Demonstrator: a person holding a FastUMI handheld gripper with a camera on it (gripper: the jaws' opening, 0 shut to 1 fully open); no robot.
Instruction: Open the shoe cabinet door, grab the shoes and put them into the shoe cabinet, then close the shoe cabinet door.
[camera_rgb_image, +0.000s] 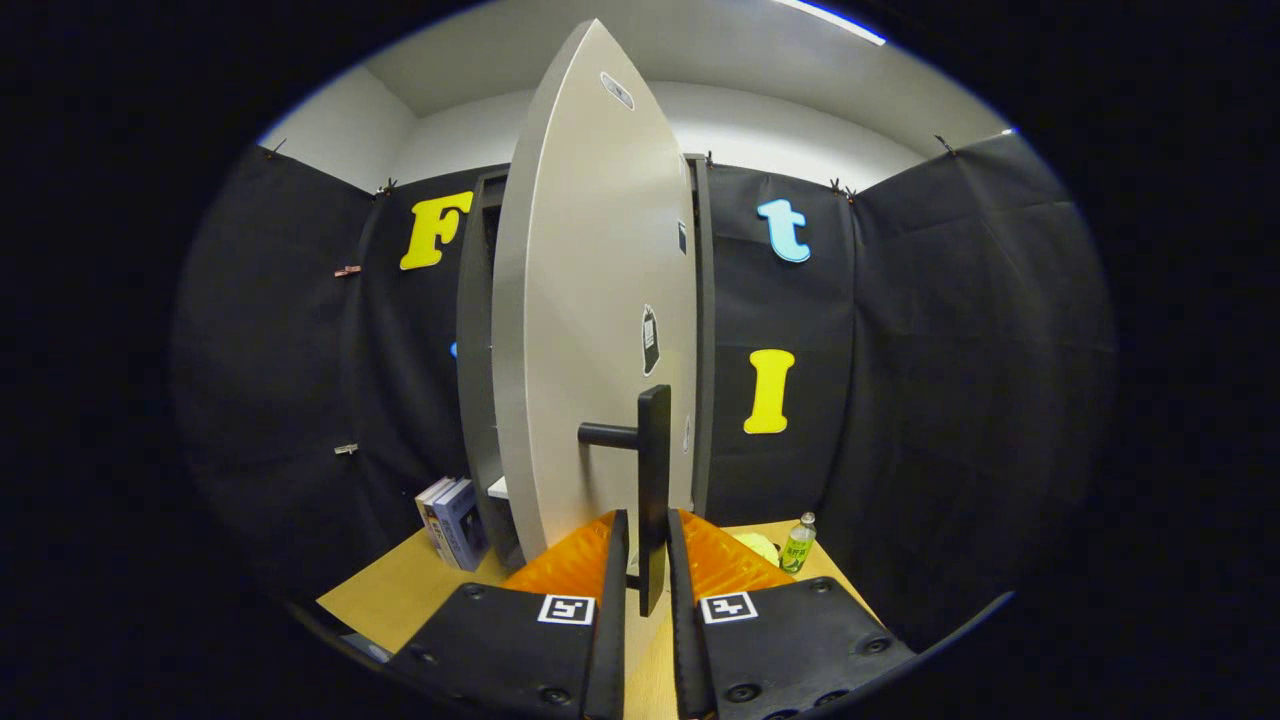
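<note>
The gripper (647, 530) has its fingers nearly together around the lower end of the black bar handle (653, 490), which stands upright between them; each finger looks pressed to a side of it, and each carries a square black-and-white marker. The handle sits on a pale grey door (590, 330), swung open edge-on at 12 o'clock with a few small stickers too small to read. Beyond, on the wooden table (400, 590), books (452, 522) lean at 10 o'clock beside the dark cabinet (478, 360), and a green bottle (797, 544) stands at 2 o'clock.
</note>
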